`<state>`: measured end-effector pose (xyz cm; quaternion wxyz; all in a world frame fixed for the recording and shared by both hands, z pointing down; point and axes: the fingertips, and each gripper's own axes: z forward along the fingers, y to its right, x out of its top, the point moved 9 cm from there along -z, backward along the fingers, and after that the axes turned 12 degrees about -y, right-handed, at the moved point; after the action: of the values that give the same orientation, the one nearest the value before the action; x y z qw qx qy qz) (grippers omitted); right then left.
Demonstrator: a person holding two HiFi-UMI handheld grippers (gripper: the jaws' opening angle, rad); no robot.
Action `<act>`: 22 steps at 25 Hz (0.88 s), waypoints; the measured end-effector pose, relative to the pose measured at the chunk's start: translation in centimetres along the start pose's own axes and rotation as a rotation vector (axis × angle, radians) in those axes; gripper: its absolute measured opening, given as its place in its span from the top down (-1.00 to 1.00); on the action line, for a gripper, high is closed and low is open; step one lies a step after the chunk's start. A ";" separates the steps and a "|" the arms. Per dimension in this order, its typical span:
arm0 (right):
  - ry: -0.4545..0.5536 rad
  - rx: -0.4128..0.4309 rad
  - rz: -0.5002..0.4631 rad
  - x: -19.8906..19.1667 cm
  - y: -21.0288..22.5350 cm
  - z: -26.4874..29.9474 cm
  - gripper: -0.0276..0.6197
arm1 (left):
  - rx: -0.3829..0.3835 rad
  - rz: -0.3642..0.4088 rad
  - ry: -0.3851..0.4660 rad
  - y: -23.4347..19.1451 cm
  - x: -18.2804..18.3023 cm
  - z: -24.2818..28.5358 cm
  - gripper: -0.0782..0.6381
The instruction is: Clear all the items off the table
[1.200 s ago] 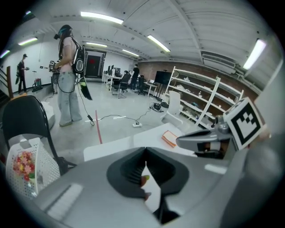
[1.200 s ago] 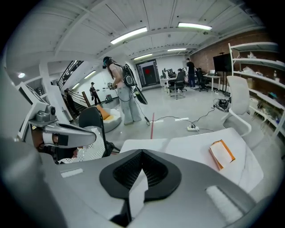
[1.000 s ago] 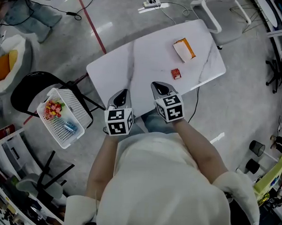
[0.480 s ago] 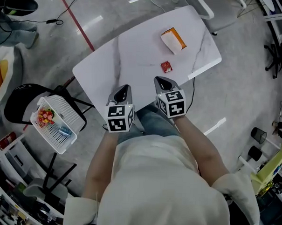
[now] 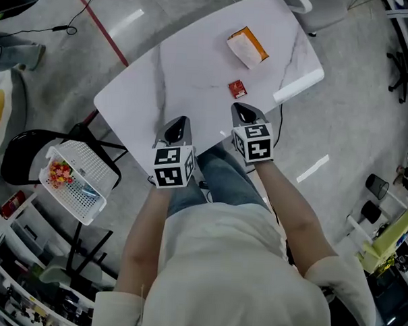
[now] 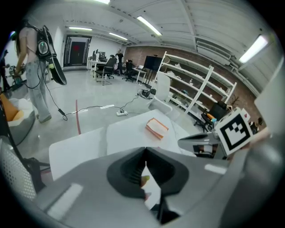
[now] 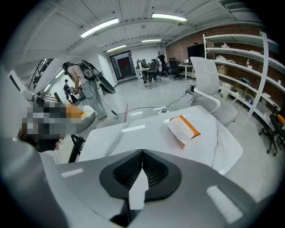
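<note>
Head view: high, steeply down. L/R gripper views: low at near edge, facing across white marble-look table [image 5: 194,77]; all share orange-white carton [image 5: 247,47].

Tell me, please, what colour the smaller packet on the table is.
Red: the smaller packet shows best in the head view.

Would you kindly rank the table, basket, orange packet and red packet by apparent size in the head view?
Largest to smallest: table; basket, though it sits farther from the camera; orange packet; red packet.
</note>
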<state>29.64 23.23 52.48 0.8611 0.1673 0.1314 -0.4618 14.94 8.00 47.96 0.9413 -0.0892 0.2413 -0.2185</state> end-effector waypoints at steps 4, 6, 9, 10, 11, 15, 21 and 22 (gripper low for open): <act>-0.043 -0.003 0.000 -0.7 1.2 2.2 0.83 | -0.005 -0.008 -0.014 -0.1 0.3 1.6 0.76; -0.066 -0.006 -0.012 -1.0 1.7 3.4 0.75 | -0.005 -0.018 -0.024 -0.2 0.2 2.3 0.76; -0.098 -0.010 -0.031 -1.4 2.5 5.1 0.69 | 0.000 -0.025 -0.041 -0.4 0.0 3.5 0.76; -0.109 -0.013 -0.038 -1.6 2.8 5.7 0.66 | 0.003 -0.028 -0.047 -0.4 -0.1 3.8 0.76; -0.120 -0.015 -0.044 -1.8 3.1 6.2 0.64 | 0.004 -0.032 -0.052 -0.5 -0.2 4.1 0.76; -0.161 -0.032 -0.068 -2.4 4.0 8.4 0.59 | 0.007 -0.043 -0.072 -1.0 -0.6 5.5 0.76; -0.210 -0.049 -0.052 -3.3 5.1 11.5 0.49 | 0.008 -0.045 -0.100 -1.5 -1.1 7.4 0.76; -0.217 -0.051 -0.051 -3.4 5.3 12.0 0.47 | 0.007 -0.046 -0.102 -1.6 -1.1 7.7 0.76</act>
<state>33.13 23.58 65.59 0.8623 0.0909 0.0535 -0.4953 17.27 7.59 55.60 0.9475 -0.1025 0.1901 -0.2359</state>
